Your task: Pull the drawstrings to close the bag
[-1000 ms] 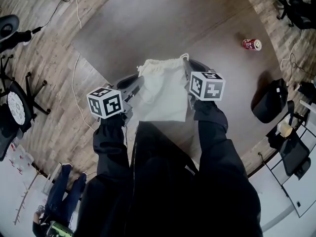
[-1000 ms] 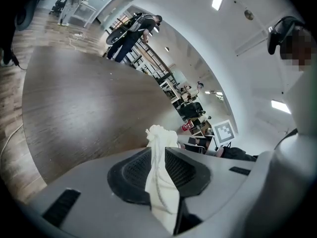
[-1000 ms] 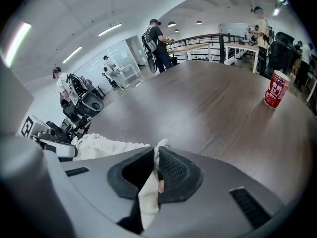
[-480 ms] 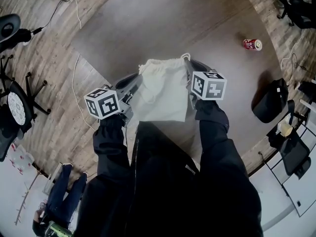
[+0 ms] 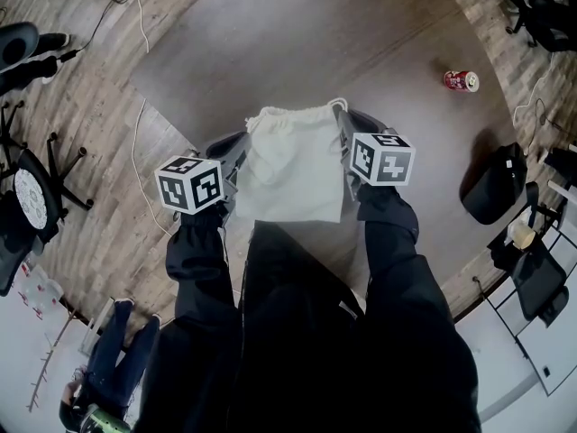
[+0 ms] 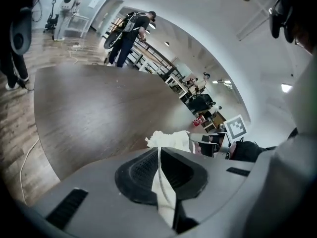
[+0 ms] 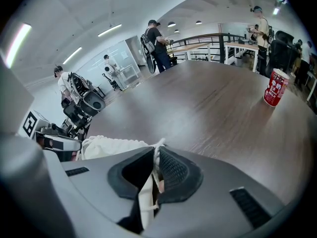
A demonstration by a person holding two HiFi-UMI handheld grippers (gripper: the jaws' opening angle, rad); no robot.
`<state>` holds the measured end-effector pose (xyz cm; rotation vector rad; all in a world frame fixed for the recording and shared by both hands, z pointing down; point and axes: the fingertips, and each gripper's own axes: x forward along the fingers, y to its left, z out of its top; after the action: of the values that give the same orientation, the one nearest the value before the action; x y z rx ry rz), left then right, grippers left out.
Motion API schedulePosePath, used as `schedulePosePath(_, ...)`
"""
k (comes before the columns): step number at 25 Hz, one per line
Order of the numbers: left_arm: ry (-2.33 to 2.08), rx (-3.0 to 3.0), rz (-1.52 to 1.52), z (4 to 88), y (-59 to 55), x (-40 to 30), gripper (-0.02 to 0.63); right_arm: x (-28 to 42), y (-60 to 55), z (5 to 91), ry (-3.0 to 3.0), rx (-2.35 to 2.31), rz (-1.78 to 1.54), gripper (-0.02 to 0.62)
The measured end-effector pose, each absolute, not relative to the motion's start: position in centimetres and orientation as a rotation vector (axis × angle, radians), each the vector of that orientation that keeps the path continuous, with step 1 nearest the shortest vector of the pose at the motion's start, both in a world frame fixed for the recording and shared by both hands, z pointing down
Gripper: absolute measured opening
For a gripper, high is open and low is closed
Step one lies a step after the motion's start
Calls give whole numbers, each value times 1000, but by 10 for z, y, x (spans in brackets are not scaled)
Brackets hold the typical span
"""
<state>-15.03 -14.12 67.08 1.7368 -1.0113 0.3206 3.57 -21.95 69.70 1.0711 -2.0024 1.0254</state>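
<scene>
Cloth bag (image 5: 293, 165) by the desk's (image 5: 379, 34) near edge. Left gripper (image 6: 159, 158), jaws just closing, and right gripper (image 7: 154, 170) each clamp white drawstring material on opposite sides, presumably for an outward pull.

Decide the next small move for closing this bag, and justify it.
Probably draw the grippers apart. The left gripper, fingers just closed, pinches white fabric at one side of the mouth of the white cloth drawstring bag; the right gripper pinches the other side.
</scene>
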Motion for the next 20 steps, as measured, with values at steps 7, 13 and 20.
schedulePosePath(7, -1098, 1773, 294, 644, -152, -162, 38, 44, -223, 679, -2027, 1111, 967, 46)
schedulePosePath(13, -1208, 1791, 464, 637, -153, -164, 36, 48, -218, 648, -2064, 1133, 860, 44)
schedulePosePath(20, -1371, 1791, 585, 622, -147, -183, 34, 63, -209, 607, -2071, 1287, 728, 43)
